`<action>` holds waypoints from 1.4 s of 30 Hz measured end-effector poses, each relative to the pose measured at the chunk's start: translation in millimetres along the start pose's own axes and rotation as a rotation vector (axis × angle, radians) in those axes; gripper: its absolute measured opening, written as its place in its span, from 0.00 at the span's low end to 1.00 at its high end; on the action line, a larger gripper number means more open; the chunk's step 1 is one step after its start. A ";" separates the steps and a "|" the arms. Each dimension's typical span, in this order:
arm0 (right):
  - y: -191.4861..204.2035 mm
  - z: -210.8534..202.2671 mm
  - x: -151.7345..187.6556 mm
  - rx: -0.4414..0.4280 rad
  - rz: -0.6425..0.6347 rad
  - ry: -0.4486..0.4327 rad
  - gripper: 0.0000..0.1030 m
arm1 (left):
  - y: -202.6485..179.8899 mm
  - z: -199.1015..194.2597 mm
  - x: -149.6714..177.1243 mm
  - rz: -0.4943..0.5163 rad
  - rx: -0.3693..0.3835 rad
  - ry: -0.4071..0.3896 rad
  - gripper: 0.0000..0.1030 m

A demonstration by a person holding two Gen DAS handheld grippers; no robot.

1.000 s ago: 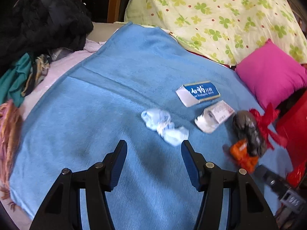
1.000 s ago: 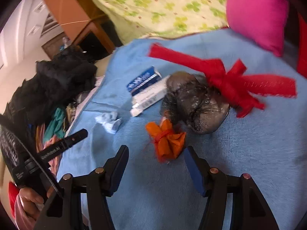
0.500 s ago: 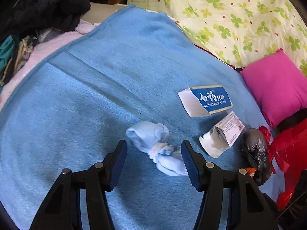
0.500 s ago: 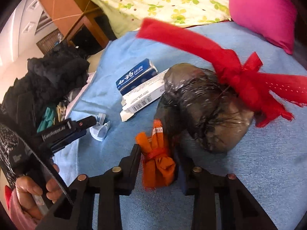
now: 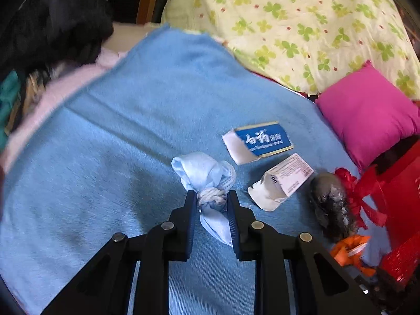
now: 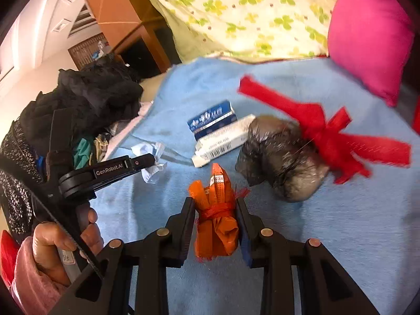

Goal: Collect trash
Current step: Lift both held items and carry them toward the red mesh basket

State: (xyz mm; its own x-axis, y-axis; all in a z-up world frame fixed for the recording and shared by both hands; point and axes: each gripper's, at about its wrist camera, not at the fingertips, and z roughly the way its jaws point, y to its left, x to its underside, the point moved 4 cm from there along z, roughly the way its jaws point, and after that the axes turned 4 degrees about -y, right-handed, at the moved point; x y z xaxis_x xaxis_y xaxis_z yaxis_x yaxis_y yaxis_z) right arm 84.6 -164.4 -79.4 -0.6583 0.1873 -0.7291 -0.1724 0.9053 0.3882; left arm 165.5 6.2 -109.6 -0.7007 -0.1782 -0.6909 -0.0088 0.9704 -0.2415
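Note:
A knotted pale blue wad [image 5: 207, 181] lies on the blue blanket [image 5: 118, 144], and my left gripper [image 5: 211, 204] is shut on its knot. In the right wrist view my right gripper [image 6: 215, 212] is shut on a tied orange wrapper bundle [image 6: 216, 218], held just above the blanket [image 6: 341, 236]. A blue toothpaste box [image 5: 260, 140] and a white box [image 5: 282, 181] lie right of the blue wad. A grey plastic bag ball [image 6: 283, 157] with a red ribbon [image 6: 328, 131] sits just beyond the orange bundle. The left gripper [image 6: 155, 155] shows from the side there, held by a hand [image 6: 60, 244].
A pink cushion [image 5: 367, 115] and a yellow clover-print quilt [image 5: 302, 26] bound the far right. A heap of dark clothes [image 5: 52, 31] lies at the far left edge. A red bag [image 5: 399, 191] stands at the right, by the bed's edge.
Both grippers moved forward over their items and closed: the left on the pale blue wad, the right on the orange bundle, which has lifted slightly.

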 end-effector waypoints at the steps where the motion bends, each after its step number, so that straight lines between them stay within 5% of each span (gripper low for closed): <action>1: -0.3 -8.1 -0.9 -0.003 0.003 -0.013 0.31 | -5.3 -8.7 0.1 0.027 -0.014 -0.024 0.24; 23: -30.2 -134.3 -8.2 0.111 0.032 -0.264 0.32 | -119.8 -114.6 39.8 0.413 0.018 -0.238 0.24; 42: -54.1 -194.8 -4.1 0.139 0.071 -0.391 0.32 | -158.7 -150.1 64.6 0.480 0.002 -0.284 0.24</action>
State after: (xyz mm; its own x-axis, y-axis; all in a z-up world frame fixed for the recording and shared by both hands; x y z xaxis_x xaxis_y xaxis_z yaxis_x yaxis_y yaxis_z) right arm -46.1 -288.4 12.4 -0.3324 0.3574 -0.8728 -0.0187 0.9227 0.3850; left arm 14.5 -134.8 -13.5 -0.4056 0.2468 -0.8801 0.2654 0.9532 0.1450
